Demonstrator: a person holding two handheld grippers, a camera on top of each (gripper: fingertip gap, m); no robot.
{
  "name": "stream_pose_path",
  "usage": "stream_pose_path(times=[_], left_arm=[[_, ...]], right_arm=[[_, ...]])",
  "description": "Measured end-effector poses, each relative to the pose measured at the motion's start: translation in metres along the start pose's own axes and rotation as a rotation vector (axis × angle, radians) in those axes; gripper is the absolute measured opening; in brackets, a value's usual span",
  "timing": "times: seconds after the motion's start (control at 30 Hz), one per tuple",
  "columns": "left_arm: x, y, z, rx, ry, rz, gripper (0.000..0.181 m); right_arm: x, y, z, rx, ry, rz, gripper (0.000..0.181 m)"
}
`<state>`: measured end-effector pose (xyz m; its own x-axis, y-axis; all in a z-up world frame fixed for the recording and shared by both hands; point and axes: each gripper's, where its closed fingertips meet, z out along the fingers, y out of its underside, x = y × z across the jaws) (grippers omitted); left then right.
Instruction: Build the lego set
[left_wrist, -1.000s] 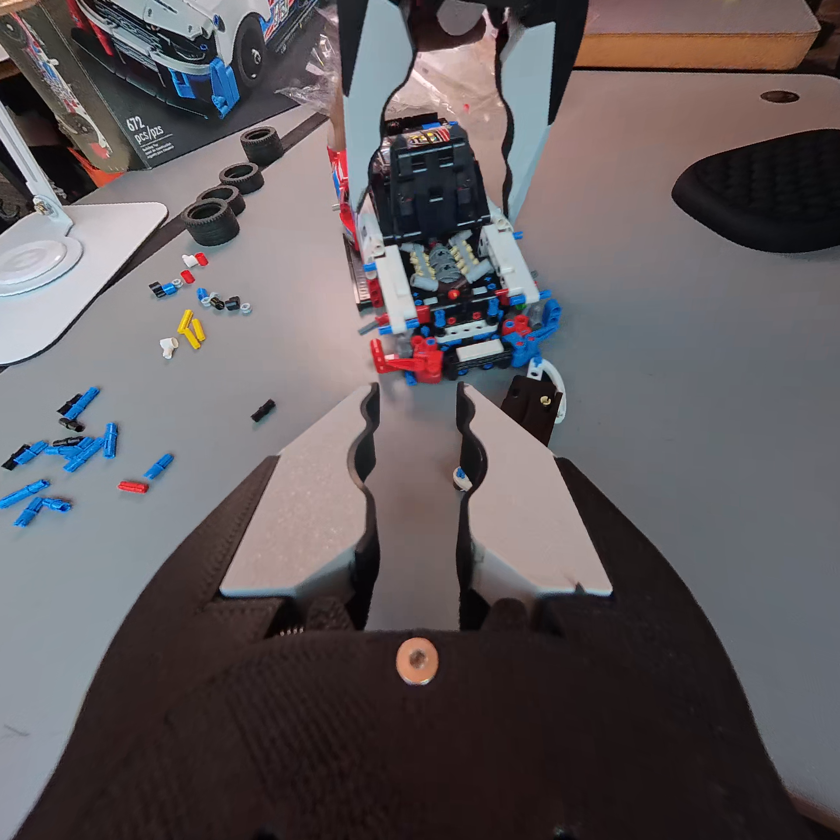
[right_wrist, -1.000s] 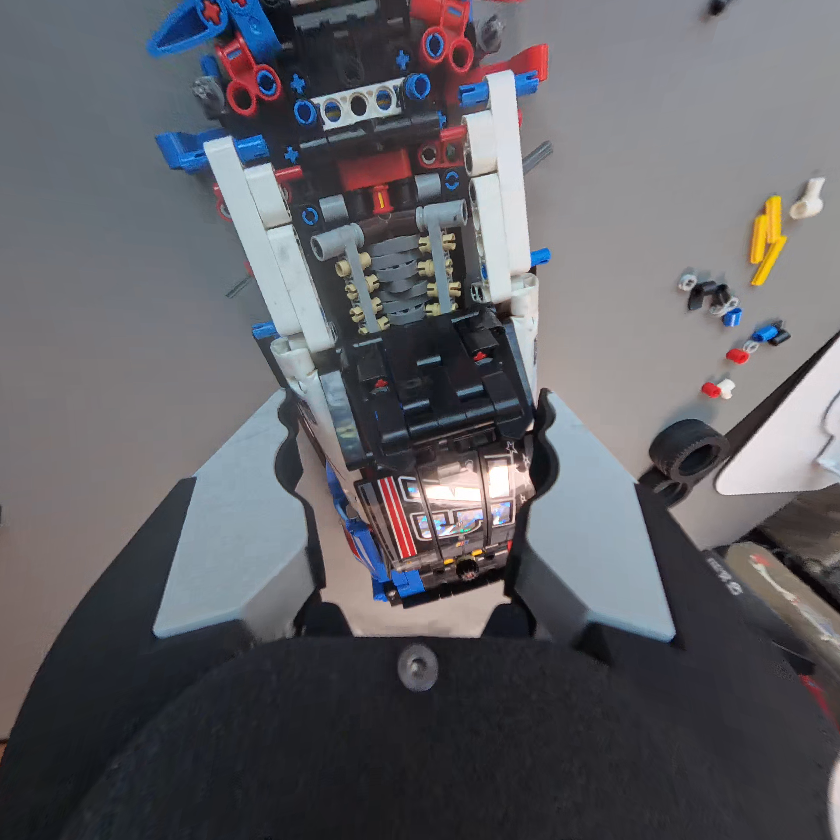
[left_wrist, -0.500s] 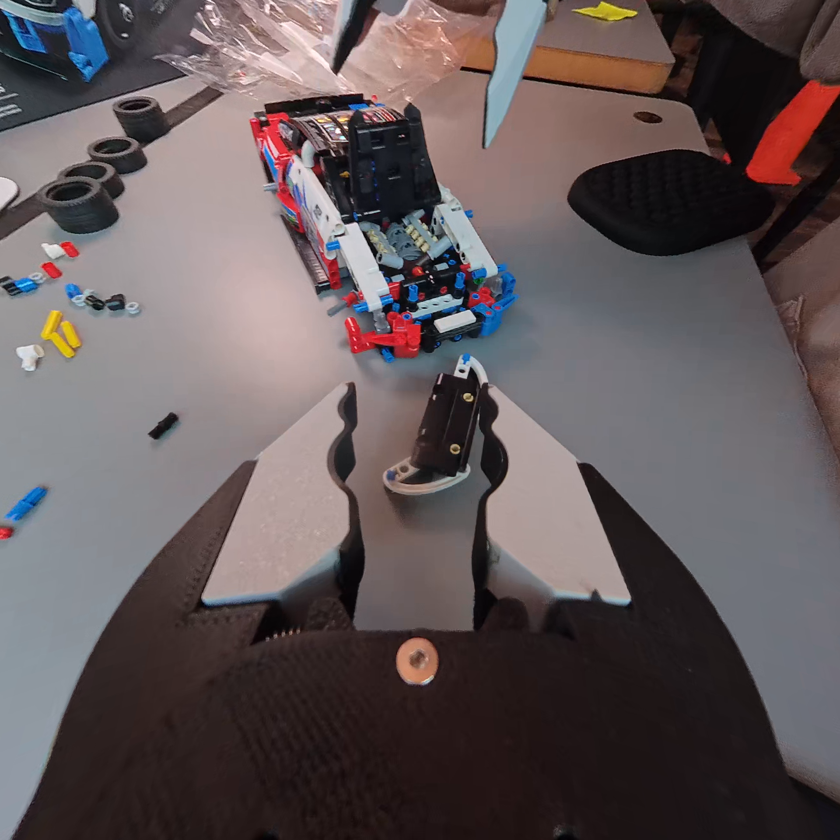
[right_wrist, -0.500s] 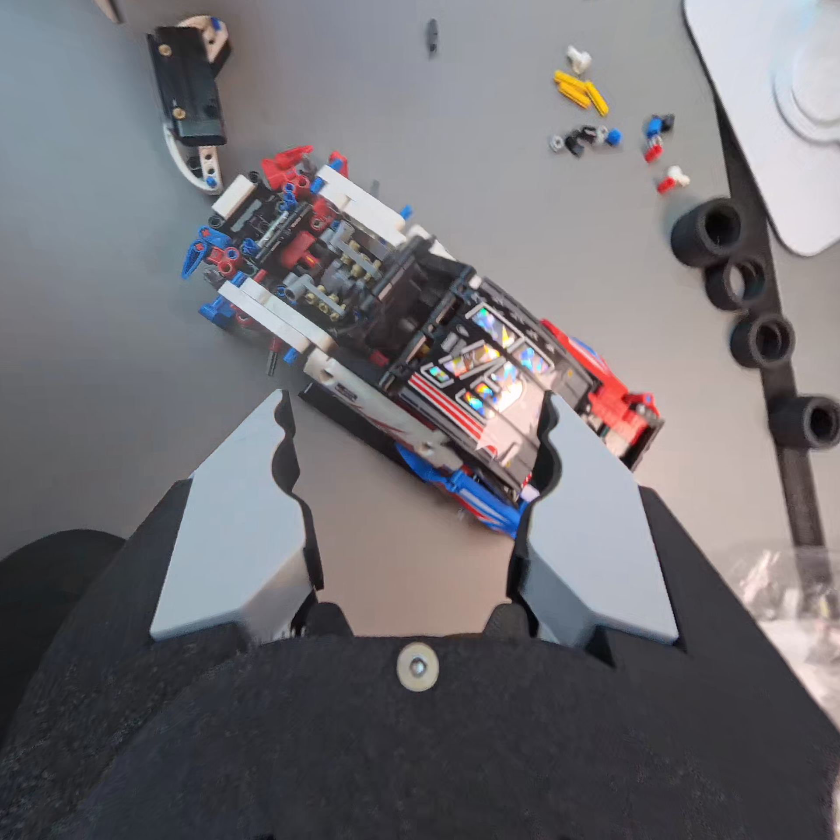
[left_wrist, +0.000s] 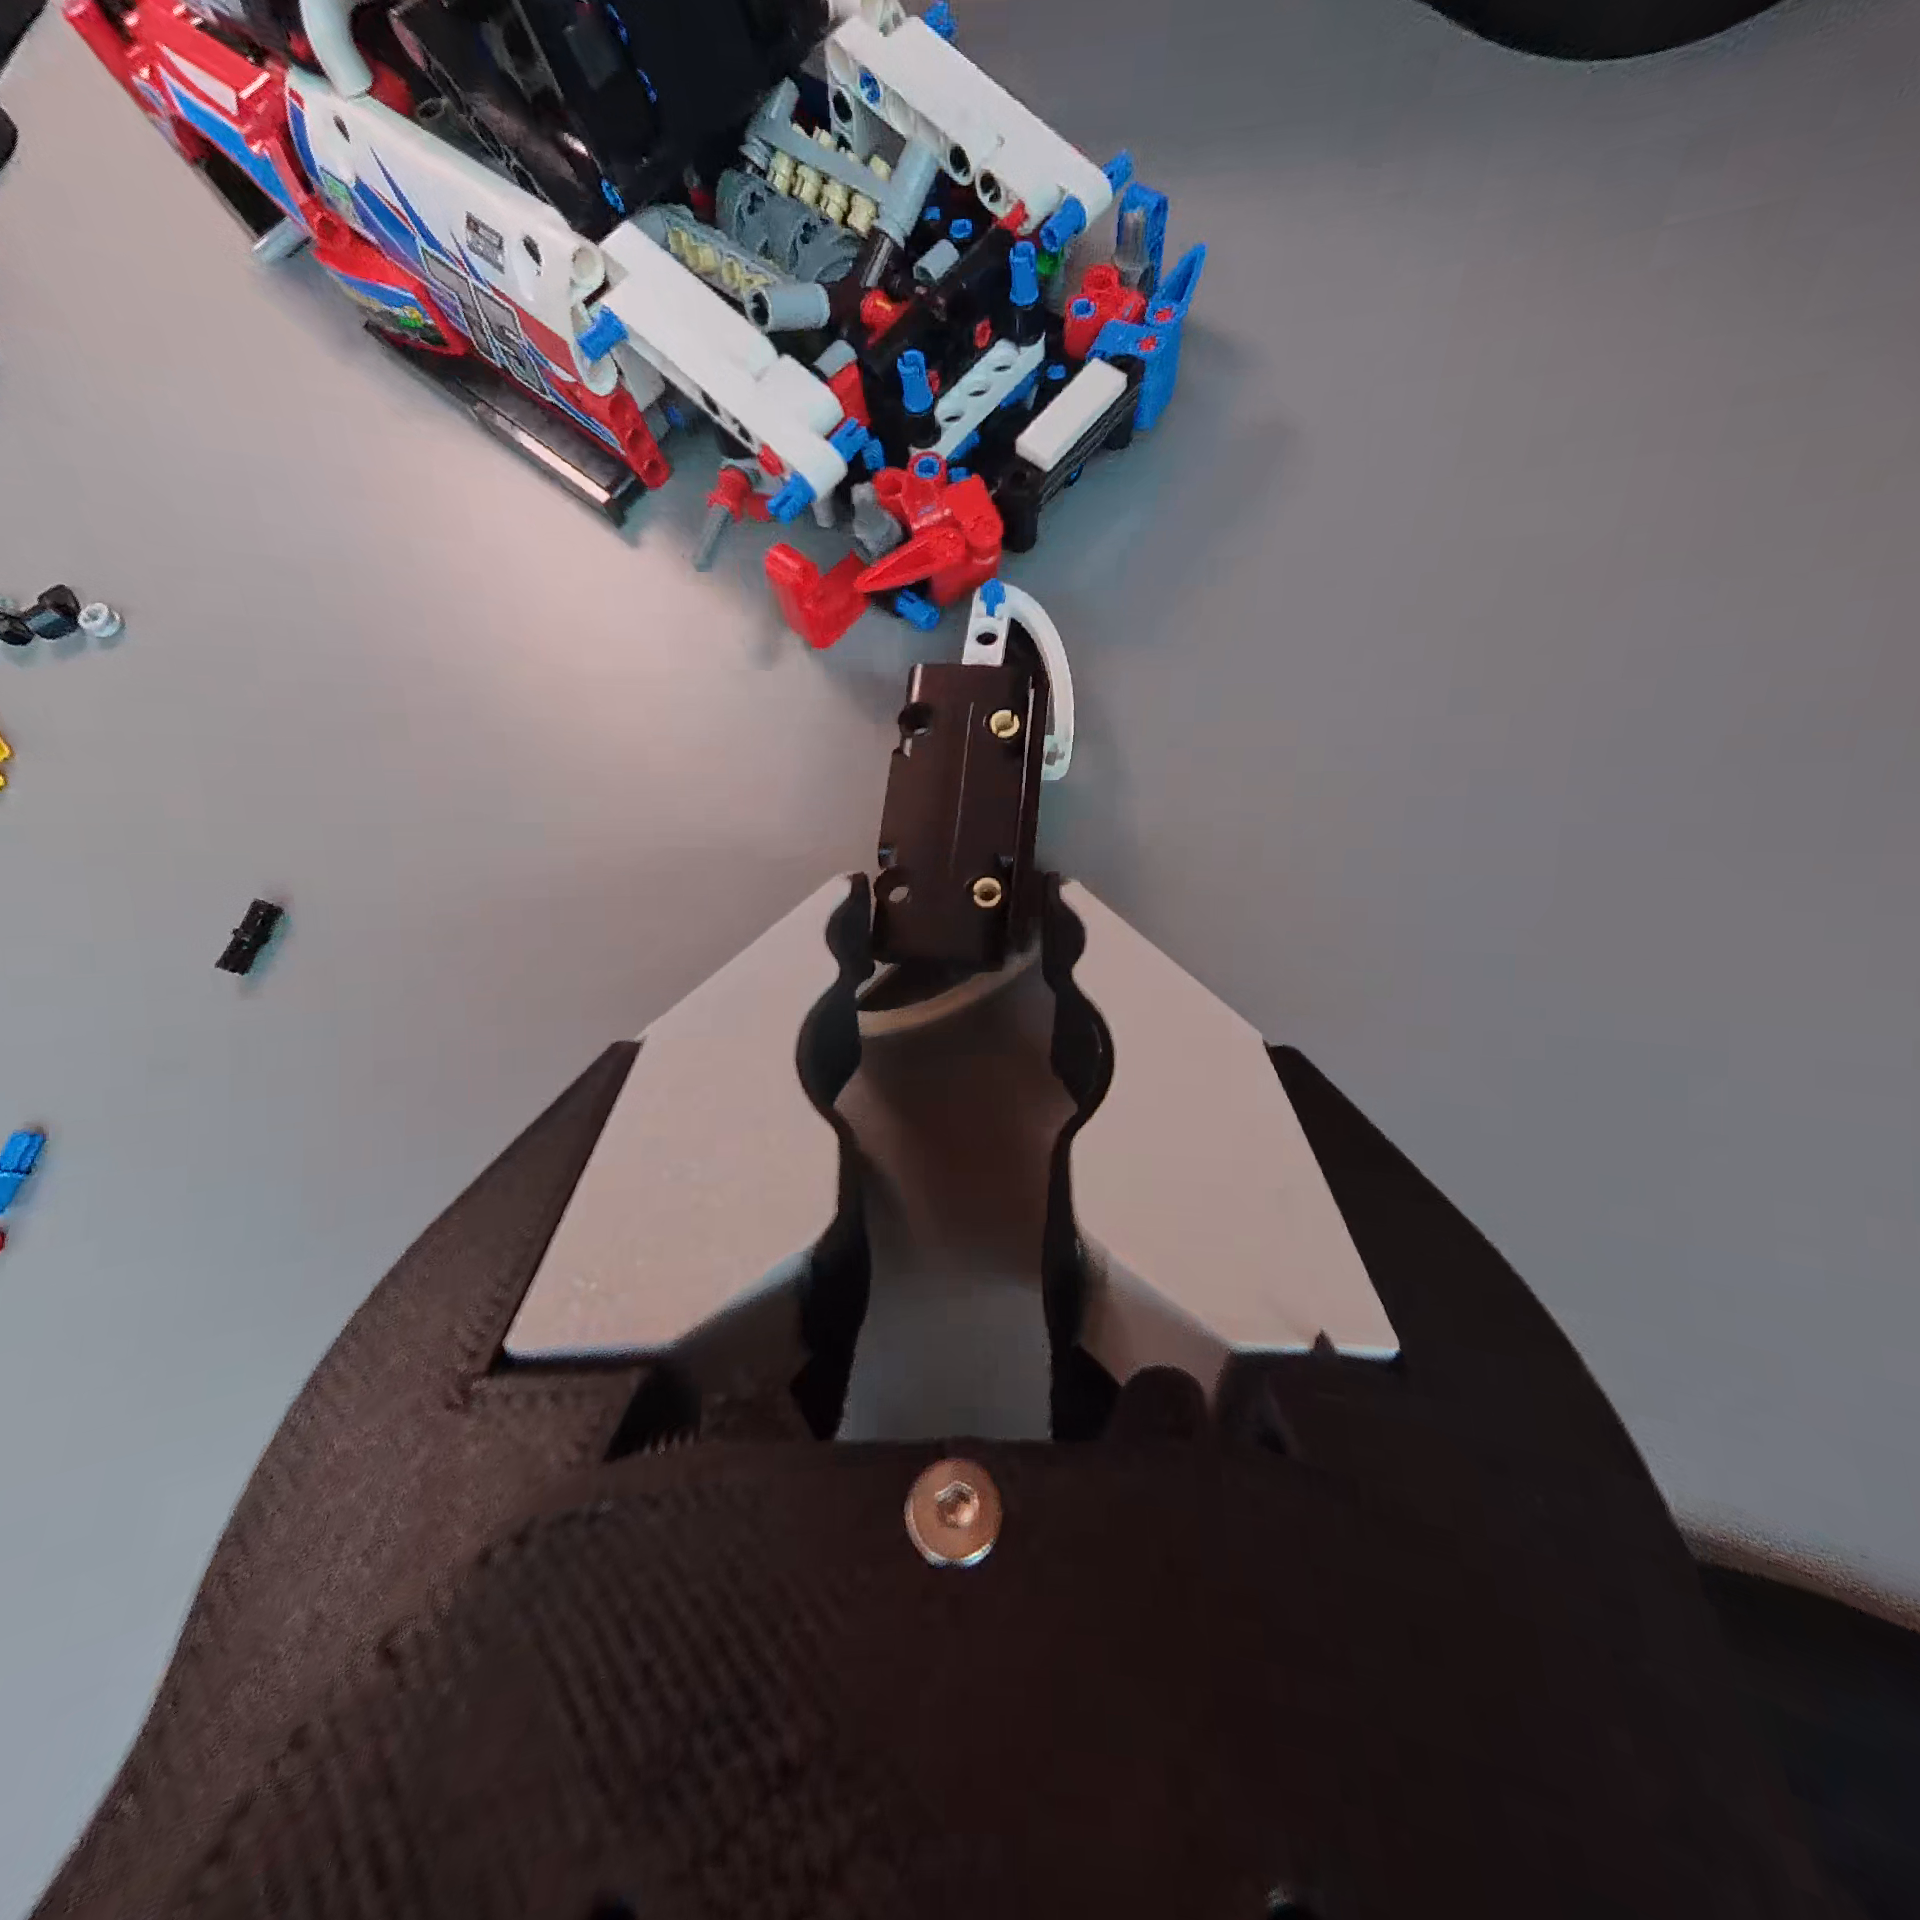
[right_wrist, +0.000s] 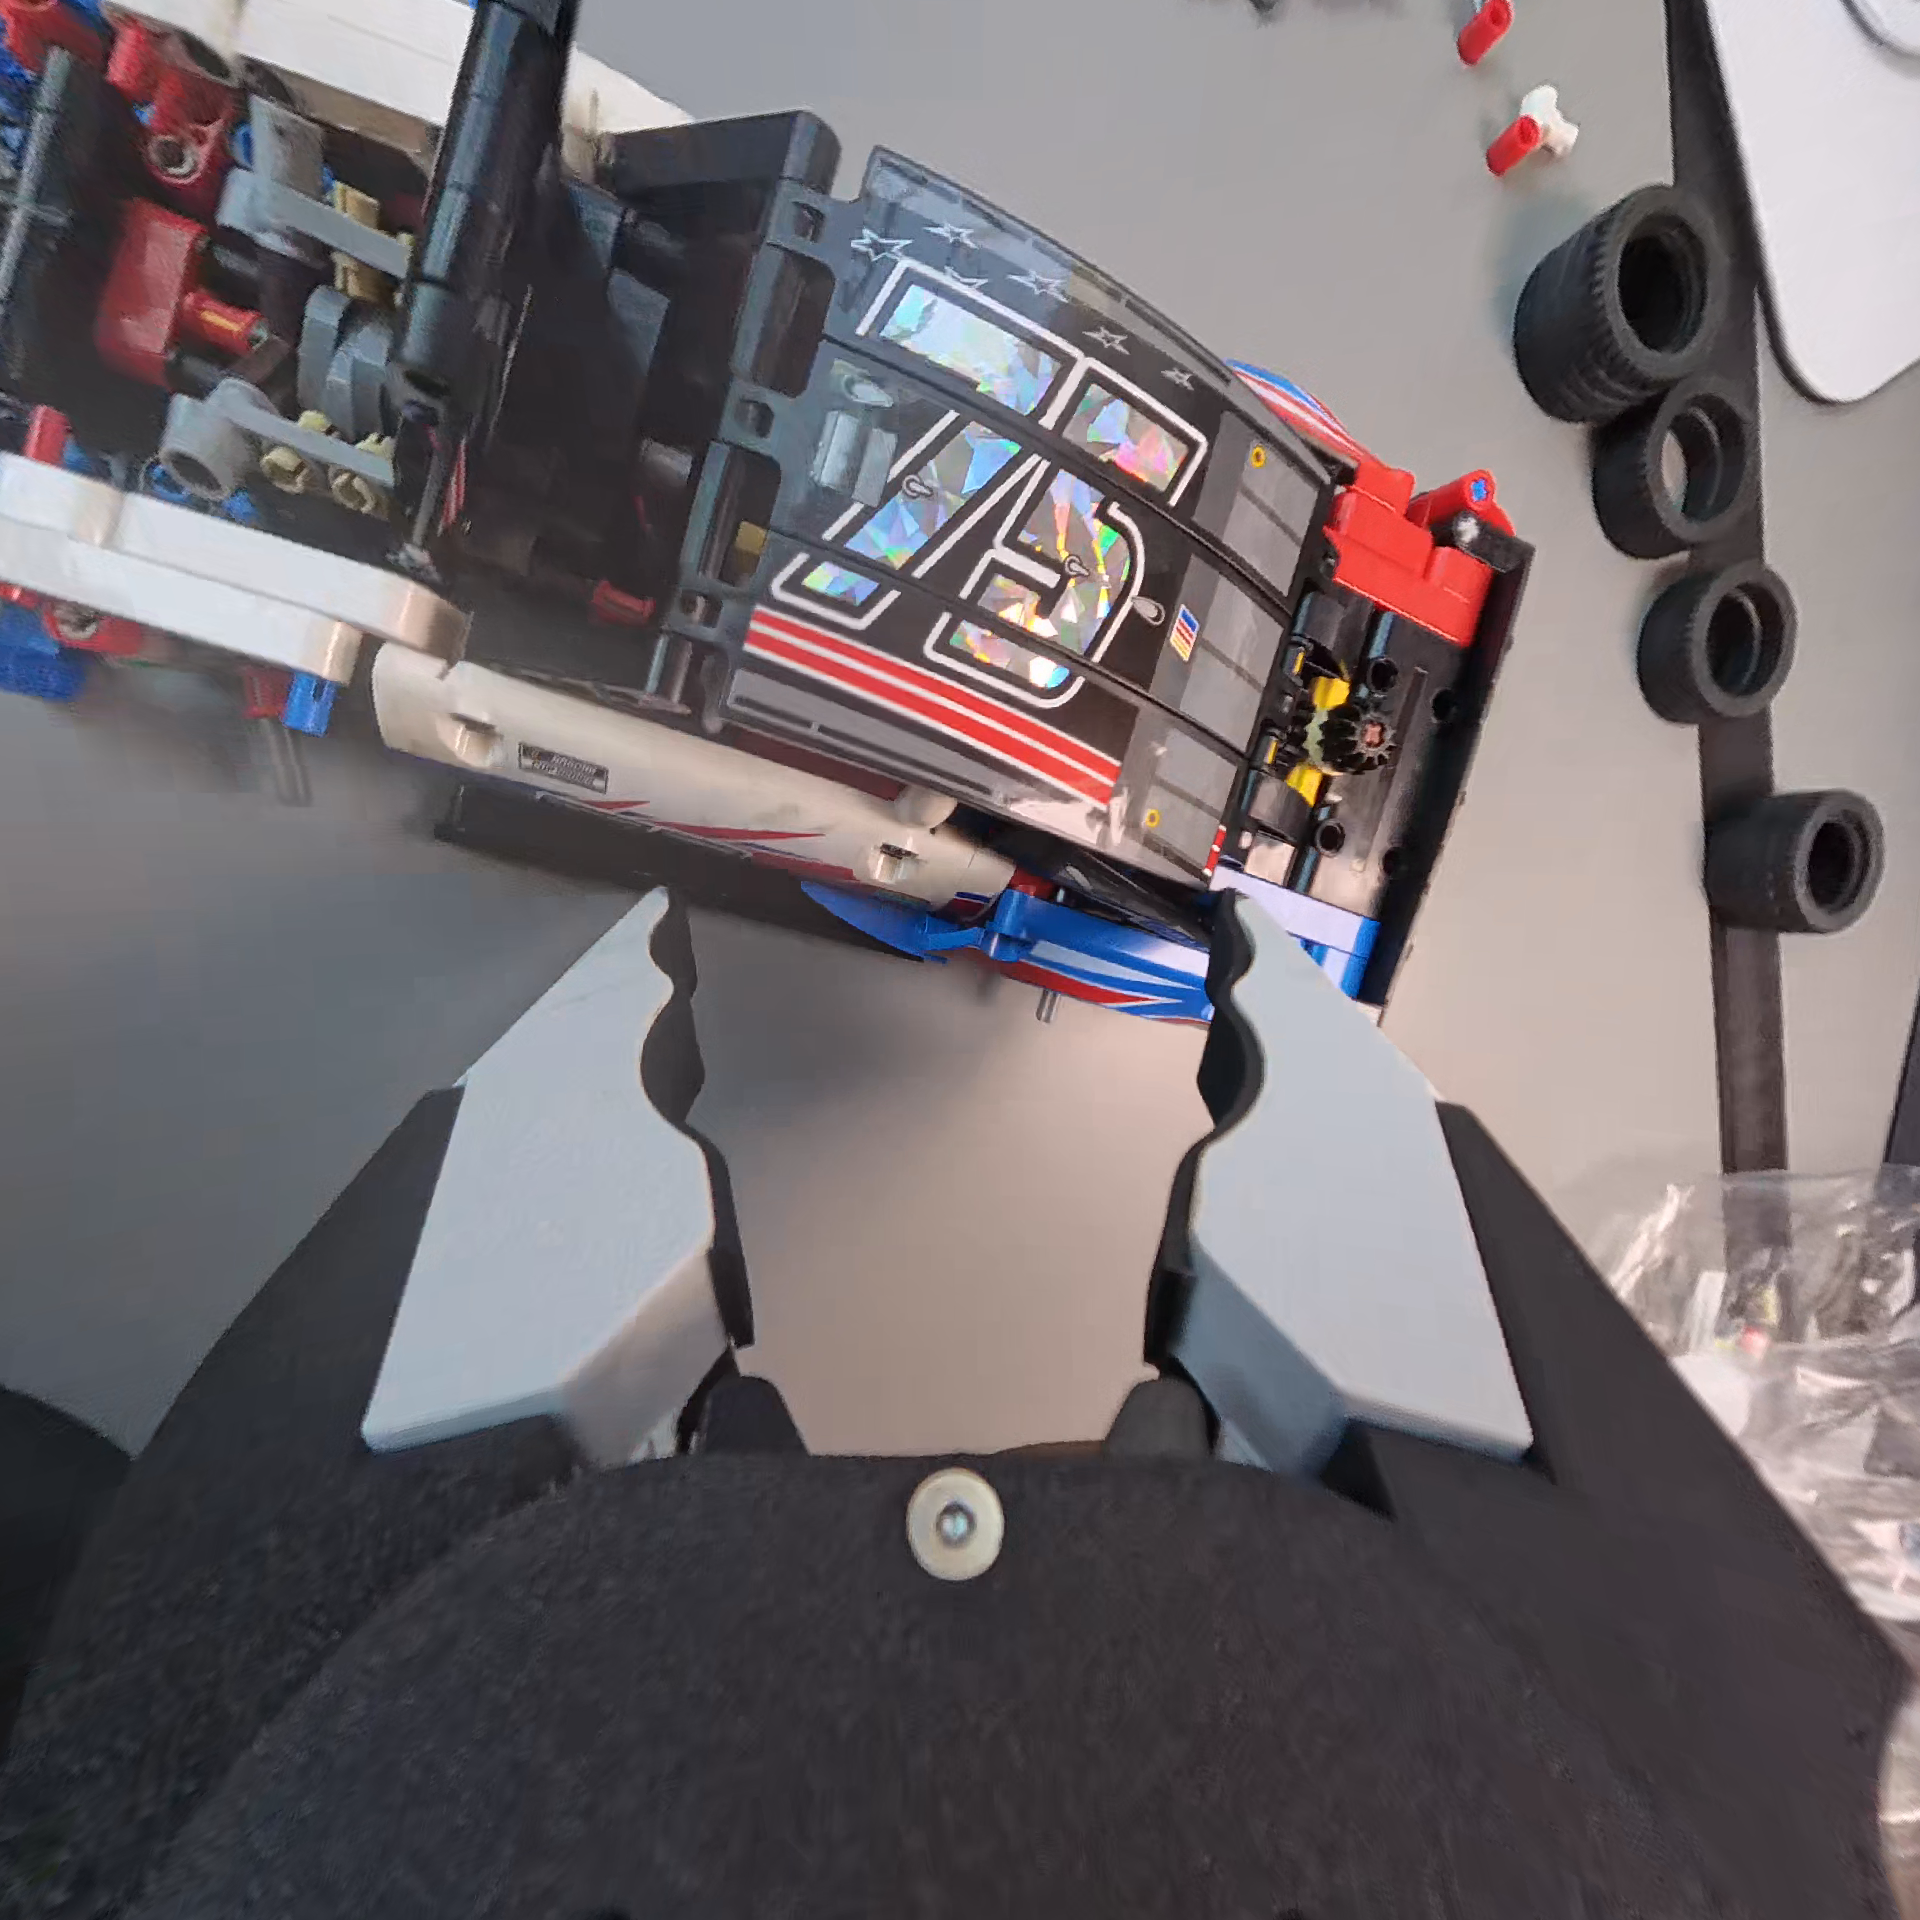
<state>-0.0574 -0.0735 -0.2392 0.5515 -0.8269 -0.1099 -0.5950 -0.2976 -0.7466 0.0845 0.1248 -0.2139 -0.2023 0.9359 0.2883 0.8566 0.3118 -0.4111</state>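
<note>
Jaws of left gripper (left_wrist: 948, 914) pinch black subassembly (left_wrist: 958, 810) by its near end only, so it may pivot loose; right gripper (right_wrist: 948, 935) jaws gape just short of the car (right_wrist: 935, 540).

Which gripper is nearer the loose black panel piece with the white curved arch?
Left. The left gripper has its fingertips on either side of the black panel piece; the right gripper hangs open beside the car model.

The sub-assembly (left_wrist: 961, 805) lies just before the car (left_wrist: 665, 260); tyres (right_wrist: 1704, 540) line its right.
</note>
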Motion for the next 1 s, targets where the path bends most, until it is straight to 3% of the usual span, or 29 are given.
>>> stream_pose_path(times=[0.2,0.43,0.7,0.9,1.0], left_arm=[[-0.005,0.01,-0.012,-0.035,-0.019,0.009,0.03],[-0.016,0.003,-0.036,0.076,-0.059,-0.047,0.027],[-0.021,-0.011,-0.051,0.202,-0.069,-0.068,0.026],[-0.019,-0.033,-0.06,0.316,-0.087,-0.031,0.026],[-0.012,-0.052,-0.065,0.401,-0.075,-0.002,0.026]], right_arm=[[0.01,-0.031,0.02,-0.023,-0.04,-0.151,0.093],[0.014,-0.065,0.038,-0.008,-0.067,-0.273,0.094],[0.019,-0.084,0.048,-0.033,-0.084,-0.392,0.094],[0.019,-0.087,0.001,0.15,-0.045,-0.202,0.089],[-0.013,-0.1,-0.036,0.345,-0.089,-0.087,0.076]])
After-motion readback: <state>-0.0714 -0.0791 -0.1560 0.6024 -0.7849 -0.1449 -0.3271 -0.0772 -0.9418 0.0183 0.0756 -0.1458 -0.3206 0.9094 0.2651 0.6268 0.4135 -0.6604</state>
